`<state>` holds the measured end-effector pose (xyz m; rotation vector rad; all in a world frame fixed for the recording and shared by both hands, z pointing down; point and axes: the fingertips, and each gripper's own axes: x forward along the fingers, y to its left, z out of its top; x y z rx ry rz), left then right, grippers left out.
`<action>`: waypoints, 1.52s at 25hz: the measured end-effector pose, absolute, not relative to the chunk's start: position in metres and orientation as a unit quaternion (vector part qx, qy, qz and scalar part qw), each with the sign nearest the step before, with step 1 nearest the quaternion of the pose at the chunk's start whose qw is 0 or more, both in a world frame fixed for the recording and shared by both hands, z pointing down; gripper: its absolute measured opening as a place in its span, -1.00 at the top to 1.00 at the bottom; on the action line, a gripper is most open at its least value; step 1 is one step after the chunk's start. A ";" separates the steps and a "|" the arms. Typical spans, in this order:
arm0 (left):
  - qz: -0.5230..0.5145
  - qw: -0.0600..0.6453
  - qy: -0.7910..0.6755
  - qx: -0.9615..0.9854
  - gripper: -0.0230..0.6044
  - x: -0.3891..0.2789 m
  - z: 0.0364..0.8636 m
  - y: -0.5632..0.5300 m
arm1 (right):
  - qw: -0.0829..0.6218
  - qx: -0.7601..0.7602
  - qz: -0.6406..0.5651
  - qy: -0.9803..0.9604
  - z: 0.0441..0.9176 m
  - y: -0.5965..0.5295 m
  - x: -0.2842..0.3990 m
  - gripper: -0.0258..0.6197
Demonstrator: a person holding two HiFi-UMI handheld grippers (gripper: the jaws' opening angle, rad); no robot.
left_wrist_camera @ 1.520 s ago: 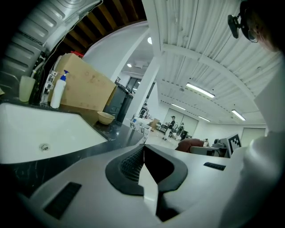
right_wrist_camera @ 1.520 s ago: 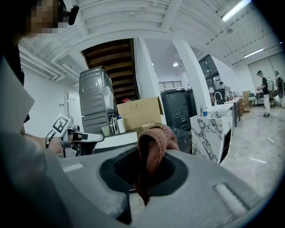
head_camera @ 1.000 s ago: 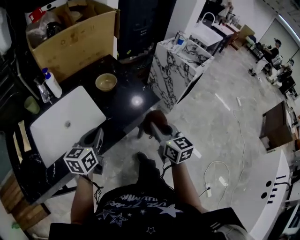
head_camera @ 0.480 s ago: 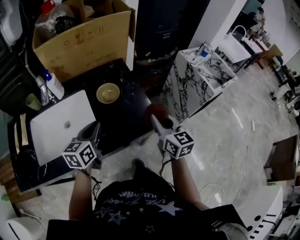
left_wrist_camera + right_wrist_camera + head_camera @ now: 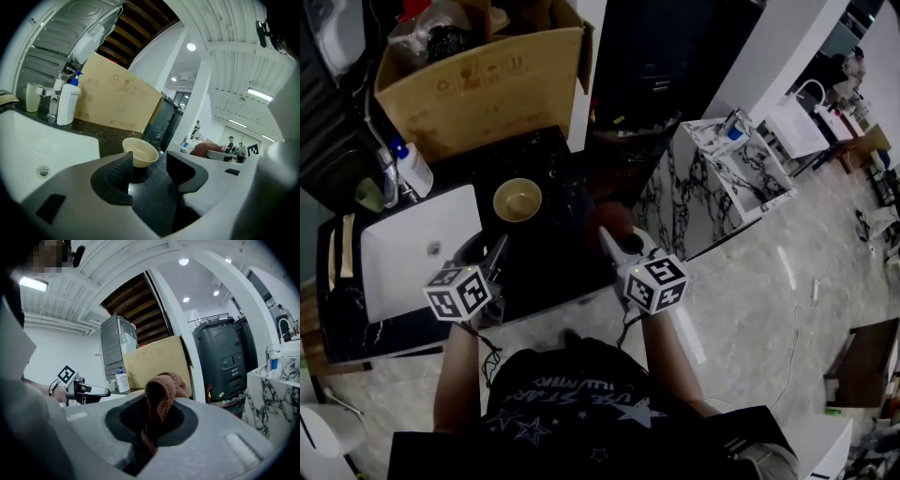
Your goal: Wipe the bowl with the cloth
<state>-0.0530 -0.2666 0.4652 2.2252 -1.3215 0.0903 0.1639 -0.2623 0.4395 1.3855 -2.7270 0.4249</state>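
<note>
The left gripper's [image 5: 149, 161] fingers [image 5: 119, 171] hide part of the bowl [image 5: 143, 151]; the top edge cuts the cardboard box [image 5: 487, 84].

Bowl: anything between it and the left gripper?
Nothing visible. The bowl sits straight ahead of the left gripper on the dark counter, with only bare counter between them. Its fingers have just been opening and hold nothing.

White lettering on the dark shirt [image 5: 572, 398], only "STAR" legible, printed marks on cardboard box [image 5: 487, 84] unreadable
</note>
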 end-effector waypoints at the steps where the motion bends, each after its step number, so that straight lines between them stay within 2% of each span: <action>1: 0.028 0.270 -0.500 0.822 0.28 -0.055 0.465 -0.273 | 0.028 0.443 0.136 -0.886 0.439 -0.269 0.164 0.77; 6: 0.041 0.286 -0.521 0.803 0.27 -0.056 0.473 -0.301 | 0.032 0.420 0.132 -0.897 0.441 -0.297 0.162 0.77; 14: 0.044 0.374 -0.505 0.777 0.23 -0.060 0.494 -0.334 | 0.029 0.398 0.140 -0.906 0.448 -0.333 0.156 0.77; 28: 0.078 0.407 -0.518 0.748 0.24 -0.065 0.521 -0.360 | 0.031 0.381 0.151 -0.911 0.459 -0.353 0.151 0.77; 30: 0.087 0.413 -0.520 0.743 0.44 -0.065 0.525 -0.358 | 0.032 0.379 0.151 -0.912 0.458 -0.351 0.149 0.77; 35: 0.105 0.406 -0.533 0.735 0.79 -0.068 0.526 -0.358 | 0.027 0.379 0.153 -0.912 0.457 -0.348 0.150 0.77; 38: 0.112 0.400 -0.536 0.735 0.85 -0.067 0.524 -0.355 | 0.031 0.376 0.157 -0.913 0.458 -0.344 0.148 0.77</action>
